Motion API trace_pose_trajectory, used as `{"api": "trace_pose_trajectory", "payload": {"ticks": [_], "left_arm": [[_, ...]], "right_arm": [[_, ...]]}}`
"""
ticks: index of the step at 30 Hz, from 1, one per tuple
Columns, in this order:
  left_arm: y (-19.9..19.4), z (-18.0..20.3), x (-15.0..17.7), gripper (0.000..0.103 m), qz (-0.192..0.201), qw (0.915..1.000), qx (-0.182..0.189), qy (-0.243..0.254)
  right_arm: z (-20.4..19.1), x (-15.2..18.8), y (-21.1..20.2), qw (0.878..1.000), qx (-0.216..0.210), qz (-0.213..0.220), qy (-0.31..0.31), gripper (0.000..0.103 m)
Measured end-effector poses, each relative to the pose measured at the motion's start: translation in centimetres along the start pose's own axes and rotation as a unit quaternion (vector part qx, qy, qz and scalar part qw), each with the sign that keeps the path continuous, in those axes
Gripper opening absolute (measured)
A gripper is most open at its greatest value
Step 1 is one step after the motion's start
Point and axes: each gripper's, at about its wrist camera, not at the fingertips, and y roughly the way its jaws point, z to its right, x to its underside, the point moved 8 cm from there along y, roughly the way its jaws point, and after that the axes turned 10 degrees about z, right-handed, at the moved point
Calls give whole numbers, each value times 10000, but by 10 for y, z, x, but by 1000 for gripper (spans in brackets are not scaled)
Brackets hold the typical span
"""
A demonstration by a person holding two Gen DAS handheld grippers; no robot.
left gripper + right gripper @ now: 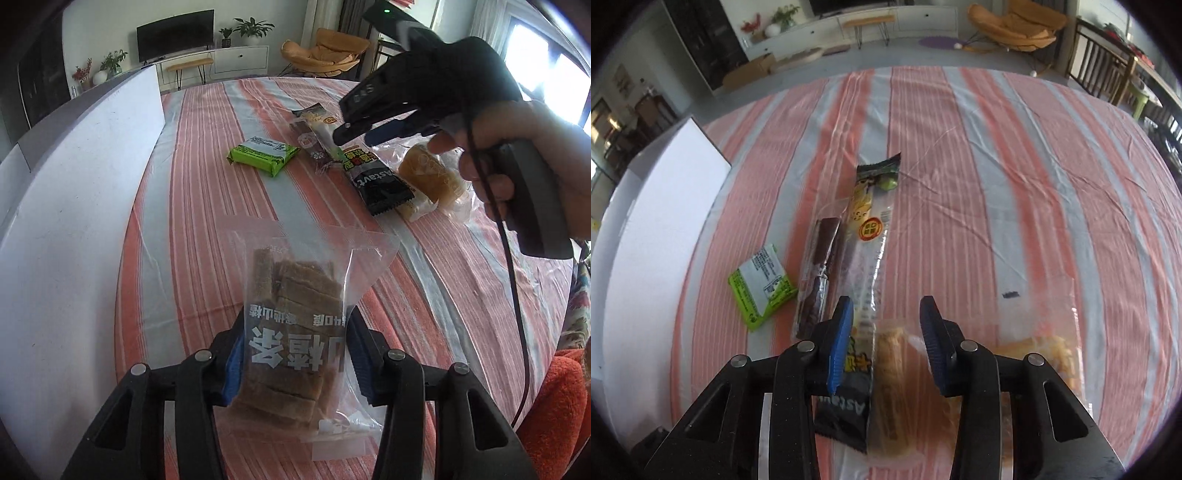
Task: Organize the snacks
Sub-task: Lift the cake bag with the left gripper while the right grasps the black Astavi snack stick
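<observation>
Snack bag held over the striped tabletop (207, 192)

The left gripper (291, 354) grips a clear bag of brown slices (291, 295); the right gripper (886, 339) hangs unclenched above a black wrapper (846, 417) and bread pack (890, 387); a white box (74, 184) stands alongside.

You get bright daylight from a blown-out window (554, 74) at upper right. Fisheye bending curves every edge into dark corners, and your right wrist view is softly motion-blurred.

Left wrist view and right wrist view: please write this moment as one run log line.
left hand-held gripper: shut on clear bag of brown slices | right hand-held gripper: open above bread roll packet | green packet: on striped cloth
</observation>
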Motion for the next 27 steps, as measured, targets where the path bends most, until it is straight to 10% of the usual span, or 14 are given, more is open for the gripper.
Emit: {"api": "trace_pose_trajectory", "payload": {"ticks": [7,12,15,27], "left_arm": [[5,-1,5,75,-61,9996,-173,216],[5,2,6,67,-27,9991,-195,383],[-2,4,5,48,43,9992,-113,391],[-89,4,-23,47,441,9760,1607,-1400]], "right_arm": [[-4,3,11,9991,312,-100,-258,57],[2,5,13,9998,148,-108,-87,57],[-12,2,13,9976,319,20,-612,15],[6,-19,-116,9772,-1173,983,1471,11]]}}
